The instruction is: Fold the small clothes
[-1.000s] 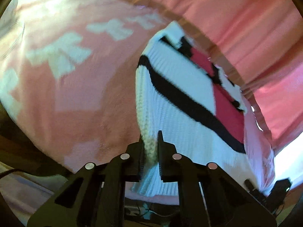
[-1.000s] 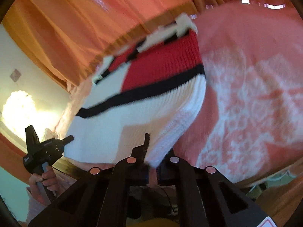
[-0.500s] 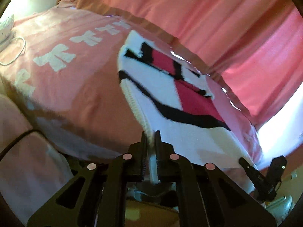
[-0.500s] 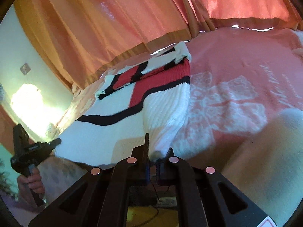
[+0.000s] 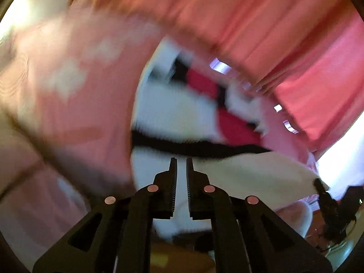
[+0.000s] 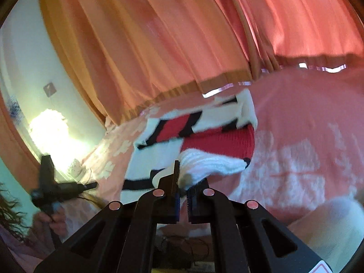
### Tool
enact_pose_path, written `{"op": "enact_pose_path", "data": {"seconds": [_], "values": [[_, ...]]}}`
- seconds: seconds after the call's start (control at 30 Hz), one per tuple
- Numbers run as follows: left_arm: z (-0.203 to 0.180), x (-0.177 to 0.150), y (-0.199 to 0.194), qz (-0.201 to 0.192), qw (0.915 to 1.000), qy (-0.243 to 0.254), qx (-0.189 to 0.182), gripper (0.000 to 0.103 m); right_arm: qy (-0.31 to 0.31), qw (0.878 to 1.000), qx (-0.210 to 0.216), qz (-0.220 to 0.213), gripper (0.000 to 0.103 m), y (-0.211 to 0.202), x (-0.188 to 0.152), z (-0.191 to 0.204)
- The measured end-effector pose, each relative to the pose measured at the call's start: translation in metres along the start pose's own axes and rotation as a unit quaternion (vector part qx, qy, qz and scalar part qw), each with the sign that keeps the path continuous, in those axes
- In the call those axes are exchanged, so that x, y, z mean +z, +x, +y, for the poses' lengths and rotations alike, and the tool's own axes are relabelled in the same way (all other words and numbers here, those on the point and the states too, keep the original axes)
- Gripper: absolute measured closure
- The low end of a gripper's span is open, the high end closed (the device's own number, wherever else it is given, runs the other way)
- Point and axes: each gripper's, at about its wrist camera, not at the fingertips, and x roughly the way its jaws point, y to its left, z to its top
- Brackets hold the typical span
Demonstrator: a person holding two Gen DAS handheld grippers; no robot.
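Sweater (image 6: pixel 204 141) lies on bed (image 6: pixel 307 118), hem part-folded toward collar. Right gripper (image 6: pixel 182 170): fingers narrow, pinching white hem. Left gripper (image 5: pixel 181 159): narrow gap; grip on fabric cannot be confirmed (blur). Risk: uneven pull skews fold, bunches knit.

Your work surface is a bed (image 6: pixel 307 113) covered by a pink blanket (image 5: pixel 75 118) with pale, whitish patterns. Lying on the blanket you have a knitted sweater (image 6: pixel 218 138), white with red blocks and black stripes. In the right wrist view its near edge is lifted and folded back over the red part. The left wrist view is too blurred to show how flat it lies.
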Motion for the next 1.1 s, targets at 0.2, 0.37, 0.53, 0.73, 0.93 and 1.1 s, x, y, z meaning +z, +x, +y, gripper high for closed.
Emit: {"op": "enact_pose_path", "data": {"seconds": [0.2, 0.37, 0.53, 0.73, 0.93, 1.1], "values": [[0.019, -0.04, 0.04, 0.072, 0.9967, -0.037, 0.009, 0.086, 0.013, 1.0, -0.009, 0.019, 0.099, 0.0, -0.012, -0.011], [0.023, -0.058, 0.058, 0.086, 0.9946, -0.054, -0.022, 0.062, 0.016, 1.0, -0.009, 0.023, 0.099, -0.002, -0.019, -0.013], [0.033, -0.064, 0.083, 0.09, 0.9936, -0.066, -0.01, 0.057, 0.016, 1.0, -0.009, 0.024, 0.099, 0.001, -0.022, -0.01], [0.04, -0.068, 0.097, 0.08, 0.9943, -0.068, 0.02, 0.057, 0.017, 1.0, -0.008, 0.025, 0.099, 0.003, -0.023, -0.008], [0.042, -0.068, 0.103, 0.086, 0.9936, -0.066, -0.031, 0.088, 0.02, 0.999, -0.007, 0.029, 0.099, 0.006, -0.027, -0.009], [0.022, -0.05, 0.05, 0.043, 0.9887, -0.046, -0.136, 0.099, 0.008, 1.0, -0.002, 0.007, 0.099, -0.009, -0.028, -0.006]]}}
